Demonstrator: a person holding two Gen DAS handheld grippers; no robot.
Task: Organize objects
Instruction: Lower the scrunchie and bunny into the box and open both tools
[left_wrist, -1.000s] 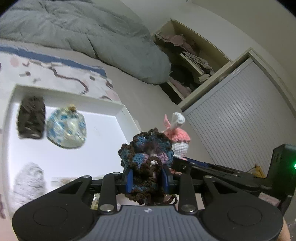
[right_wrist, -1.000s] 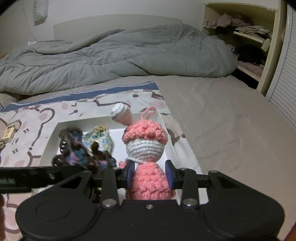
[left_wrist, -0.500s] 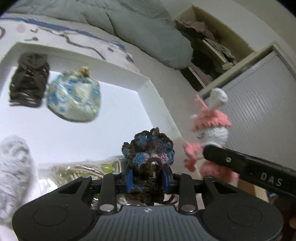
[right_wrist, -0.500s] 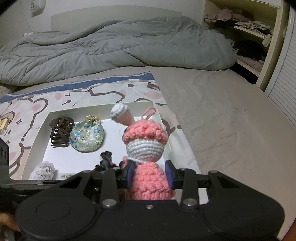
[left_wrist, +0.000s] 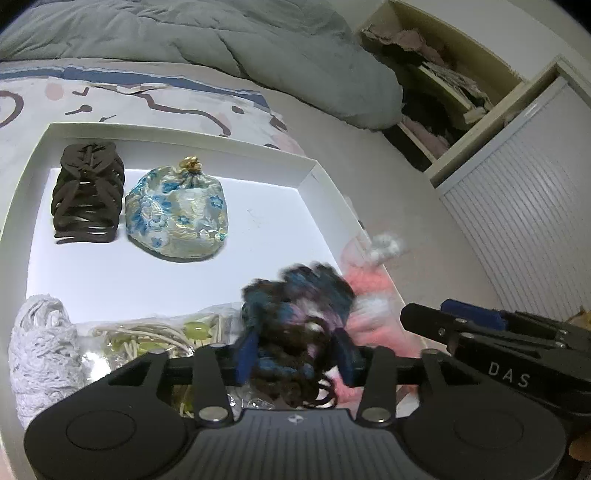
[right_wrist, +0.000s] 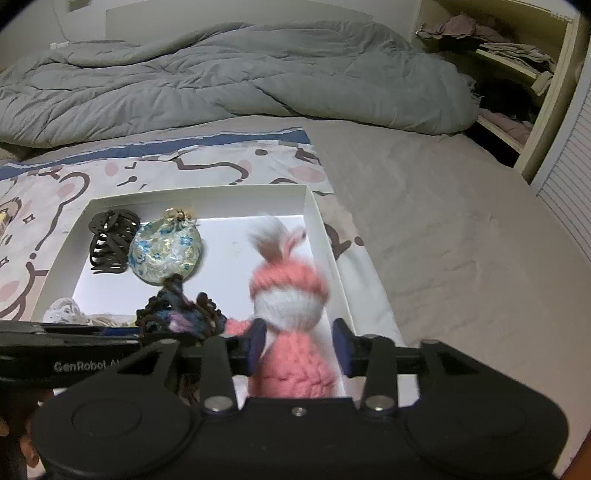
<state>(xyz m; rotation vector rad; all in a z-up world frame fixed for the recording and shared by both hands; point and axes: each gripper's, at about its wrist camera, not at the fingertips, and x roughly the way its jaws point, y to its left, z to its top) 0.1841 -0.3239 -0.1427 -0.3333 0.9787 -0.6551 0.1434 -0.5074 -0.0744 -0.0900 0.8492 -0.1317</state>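
Pink crochet doll (right_wrist: 291, 332) and dark scrunchie (left_wrist: 295, 317), one between each gripper's just-parted jaws.

A dim bedroom, with an unmade bed and an open closet at its side.

A rumpled grey duvet (right_wrist: 236, 74) is heaped across the far half of the bed, leaving the beige sheet (right_wrist: 443, 229) bare nearer the camera; a cartoon-printed cloth (right_wrist: 207, 166) with a blue edge lies flat on the sheet. Behind stands a pale wall (right_wrist: 221, 11). To the right, cream shelves (right_wrist: 517, 66) hold piles of folded and crumpled clothes, next to a white slatted door (left_wrist: 524, 206).
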